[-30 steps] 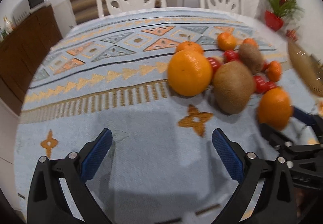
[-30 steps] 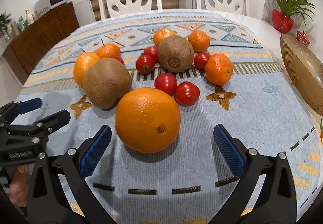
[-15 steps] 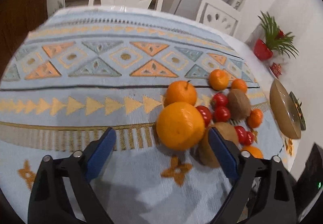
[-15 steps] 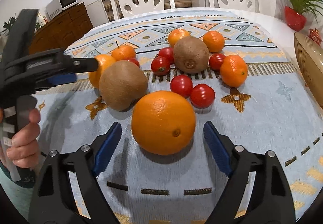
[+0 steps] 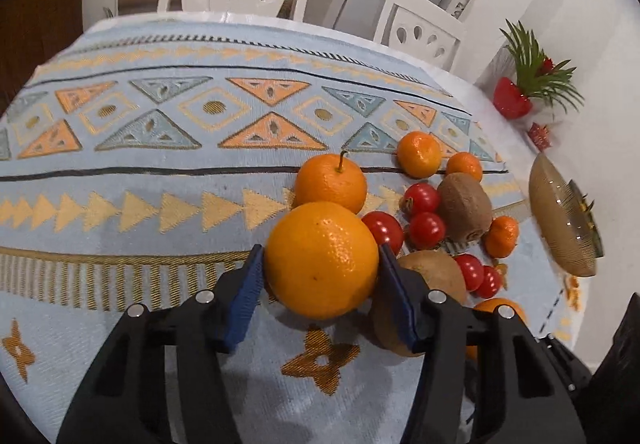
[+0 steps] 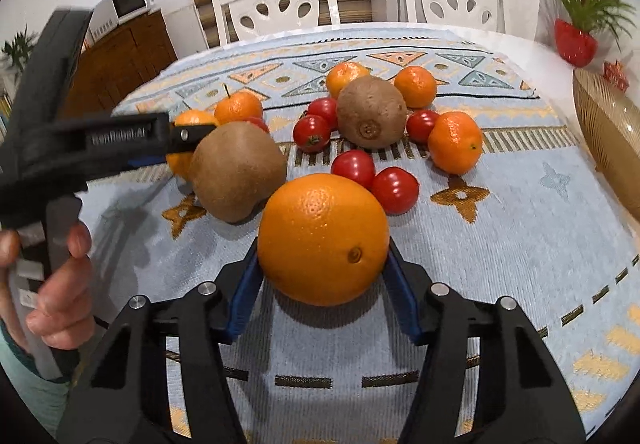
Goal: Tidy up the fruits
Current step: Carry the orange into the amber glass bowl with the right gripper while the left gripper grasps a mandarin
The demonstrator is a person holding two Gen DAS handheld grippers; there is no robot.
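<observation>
Both grippers closed in since before. Patterned tablecloth [image 6: 520, 228] covers table, white chairs [image 6: 276, 8] behind, gold bowl [image 6: 608, 132] at right. Left gripper [image 5: 320, 276] squeezes big orange [image 5: 322, 260]. Right gripper [image 6: 322, 264] squeezes another orange [image 6: 323, 238]. Gripper lettering too blurry.

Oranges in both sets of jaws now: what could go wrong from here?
1. Each large orange, left and right, is pinched only at its sides by narrow pads; a round, smooth fruit could slip out on the lift.
2. The big kiwi lies against the left gripper; lifting may nudge it and send the cherry tomatoes rolling.
3. The bowl sits at the table's right edge, so a hard drop might shove it.
</observation>
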